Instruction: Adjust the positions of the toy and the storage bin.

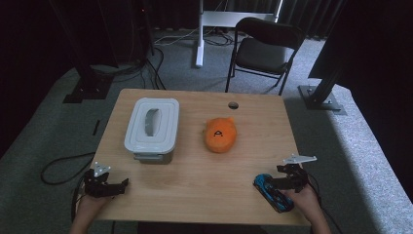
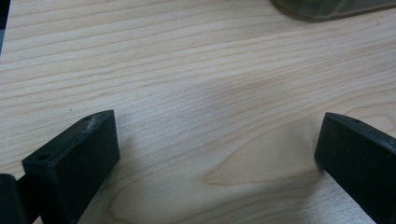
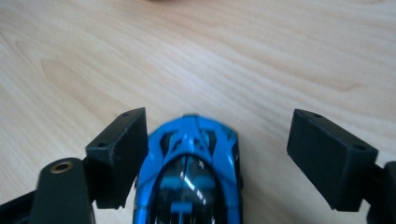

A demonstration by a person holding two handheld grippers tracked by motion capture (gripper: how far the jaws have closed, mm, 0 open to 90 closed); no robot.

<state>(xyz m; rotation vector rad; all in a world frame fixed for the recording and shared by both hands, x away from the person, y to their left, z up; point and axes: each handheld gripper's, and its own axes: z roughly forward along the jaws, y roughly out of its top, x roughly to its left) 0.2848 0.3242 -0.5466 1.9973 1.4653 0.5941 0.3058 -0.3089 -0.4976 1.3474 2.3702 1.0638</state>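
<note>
Jaws of right gripper (image 3: 217, 154) stood wide around blue toy car (image 3: 189, 177) at table's (image 1: 195, 195) near right edge; one touched, other clear. Lopsided closing risked skidding car off. Left gripper (image 2: 217, 154) wide, empty.

A blue-and-black toy car (image 1: 273, 192) lies upright on the wooden table's (image 1: 195, 190) near right edge.

One blue toy car (image 1: 272, 191), one orange plush (image 1: 220, 134), one lidded container (image 1: 152, 127).
</note>
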